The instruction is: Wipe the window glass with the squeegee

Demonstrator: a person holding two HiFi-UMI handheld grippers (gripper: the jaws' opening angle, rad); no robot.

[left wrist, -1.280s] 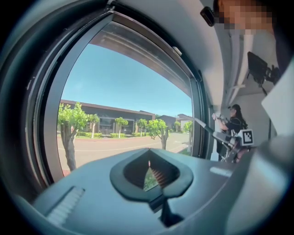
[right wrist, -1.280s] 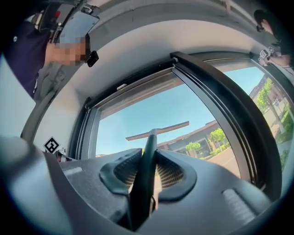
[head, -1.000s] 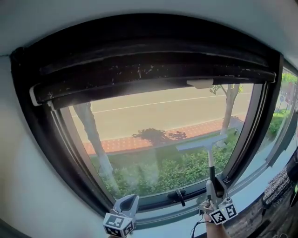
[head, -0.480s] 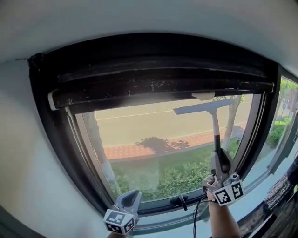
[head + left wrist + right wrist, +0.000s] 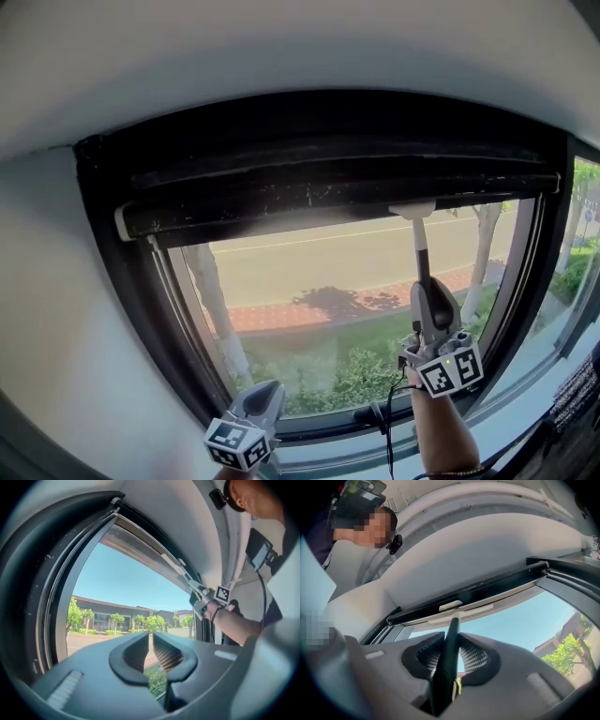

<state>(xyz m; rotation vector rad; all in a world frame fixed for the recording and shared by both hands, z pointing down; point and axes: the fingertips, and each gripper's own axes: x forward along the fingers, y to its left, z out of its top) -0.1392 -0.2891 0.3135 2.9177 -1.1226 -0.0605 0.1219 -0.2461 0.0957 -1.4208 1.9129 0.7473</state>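
Squeegee (image 5: 421, 246): right gripper (image 5: 429, 298) clamping handle, blade sitting at window glass (image 5: 309, 272) top.
Left gripper (image 5: 260, 398): idling, nearly closed, empty.
Risk: blade tilting, likely leaving streaks.

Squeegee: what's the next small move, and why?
Probably draw the right hand-held gripper straight down. It is shut on the white-bladed black-handled squeegee, whose blade sits at the top of the clear window glass, just under the black upper frame, so only downward travel remains.
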